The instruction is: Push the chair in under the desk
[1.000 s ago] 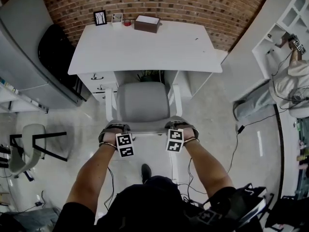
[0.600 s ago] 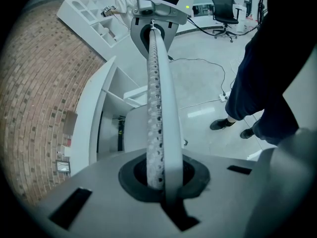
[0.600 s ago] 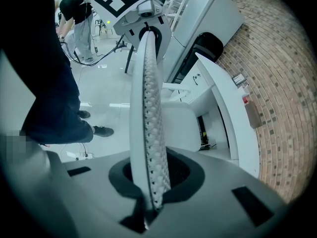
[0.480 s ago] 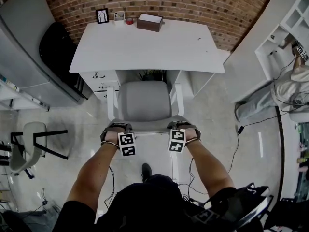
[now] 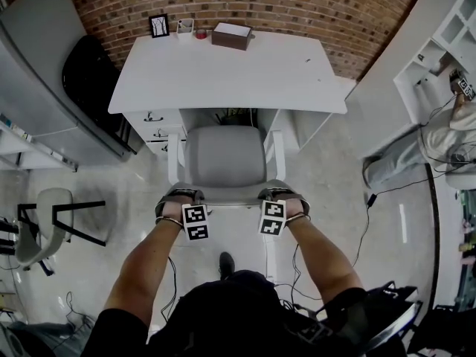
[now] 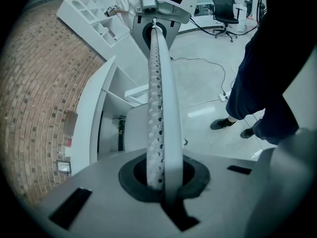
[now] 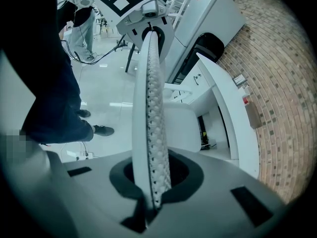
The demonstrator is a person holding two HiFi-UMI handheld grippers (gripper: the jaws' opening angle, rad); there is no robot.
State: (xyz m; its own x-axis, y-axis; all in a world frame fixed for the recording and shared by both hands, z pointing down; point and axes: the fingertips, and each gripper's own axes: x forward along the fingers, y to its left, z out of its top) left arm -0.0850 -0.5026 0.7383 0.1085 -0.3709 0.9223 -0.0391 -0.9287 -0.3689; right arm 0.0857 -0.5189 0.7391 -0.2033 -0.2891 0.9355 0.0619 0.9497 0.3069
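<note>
We look down on a pale floor [image 5: 357, 199] with a brick wall [image 5: 297, 6] across the 12 o'clock edge. Against that wall stands the white surface [image 5: 223, 73], with drawers [image 5: 152, 125] under its 9 o'clock end. At 10 o'clock a grey cabinet [image 5: 37, 88] leans into view, and white shelving [image 5: 446, 28] climbs at 2 o'clock, with another person [image 5: 454, 125] beside it.

The chair [image 5: 223, 155] sits straight ahead of us at 12 o'clock, facing the surface. The front of its grey seat reaches the surface's near edge, while most of the seat, both white armrests and the backrest stand out on the floor. A second chair [image 5: 44, 229] stands well apart at 9 o'clock.

Our forearms reach forward to the top of the backrest. The left hand-held gripper [image 5: 181, 199] rests at its 9 o'clock corner and the right hand-held gripper [image 5: 280, 198] at its 3 o'clock corner, both tipped steeply down. In the left gripper view the jaws lie pressed together with nothing between them. In the right gripper view the jaws have just been closing and now lie together too, with nothing between them.

Along the surface's far edge we see a brown box [image 5: 230, 36], a small picture frame [image 5: 158, 25] and a white holder [image 5: 184, 27]. A thin cable [image 5: 363, 222] trails over the floor at 3 o'clock.
</note>
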